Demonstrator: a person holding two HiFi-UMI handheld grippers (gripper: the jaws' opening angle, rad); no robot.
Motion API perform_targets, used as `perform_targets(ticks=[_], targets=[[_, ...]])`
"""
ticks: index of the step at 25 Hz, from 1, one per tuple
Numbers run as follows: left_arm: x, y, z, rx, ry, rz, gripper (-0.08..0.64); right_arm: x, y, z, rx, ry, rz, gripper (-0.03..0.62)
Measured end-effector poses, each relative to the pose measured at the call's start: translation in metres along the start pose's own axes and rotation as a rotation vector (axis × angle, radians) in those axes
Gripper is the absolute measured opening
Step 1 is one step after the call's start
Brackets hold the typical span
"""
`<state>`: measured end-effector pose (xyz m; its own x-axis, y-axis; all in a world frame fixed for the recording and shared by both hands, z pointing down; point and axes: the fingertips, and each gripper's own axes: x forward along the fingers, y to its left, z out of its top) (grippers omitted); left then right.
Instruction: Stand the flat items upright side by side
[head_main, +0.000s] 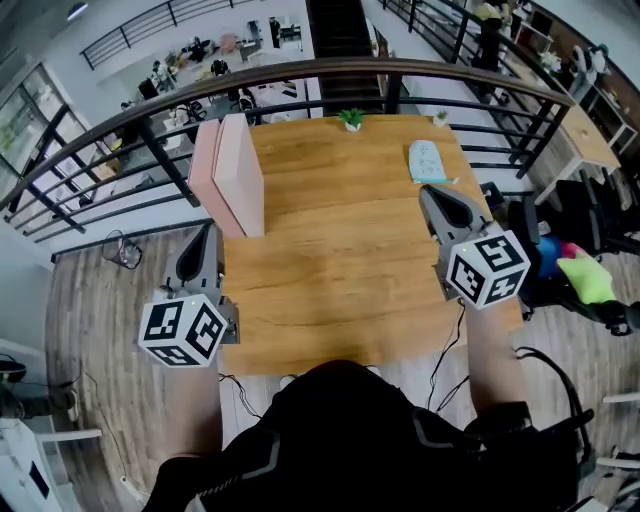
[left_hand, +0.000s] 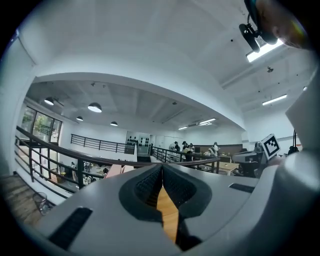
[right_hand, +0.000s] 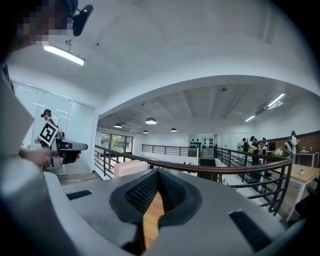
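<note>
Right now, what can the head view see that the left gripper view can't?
Only the head view shows the little plant, the pale green item and the person's dark top. Only the left gripper view shows the ceiling and the left gripper with its shut jaws up close. Both show the wooden table, the railing and the upright pink items.

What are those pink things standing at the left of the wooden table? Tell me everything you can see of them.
The pink slabs look like two flat, plain panels, pale pink and matte, with no print I can make out. I cannot tell what they are made of. They stand upright on edge, side by side and seemingly face to face, near the left edge of the wooden table, toward its far end. Only the table, and apparently each other, touch them.
</note>
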<state>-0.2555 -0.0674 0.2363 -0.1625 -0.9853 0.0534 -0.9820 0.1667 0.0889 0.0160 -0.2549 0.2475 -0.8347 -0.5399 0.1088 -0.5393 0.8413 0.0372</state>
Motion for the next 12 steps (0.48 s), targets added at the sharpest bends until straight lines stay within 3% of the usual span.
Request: perform_targets(ticks=[5, 12], targets=[[-0.008, 0.004, 0.0, -0.064, -0.04, 0.022, 0.029, 0.007, 0.004, 0.003, -0.013, -0.005, 0.008, 0.015], [-0.01, 0.013, 0.003, -0.01, -0.015, 0.028, 0.029, 0.012, 0.014, 0.007, 0.0, -0.021, 0.012, 0.015]])
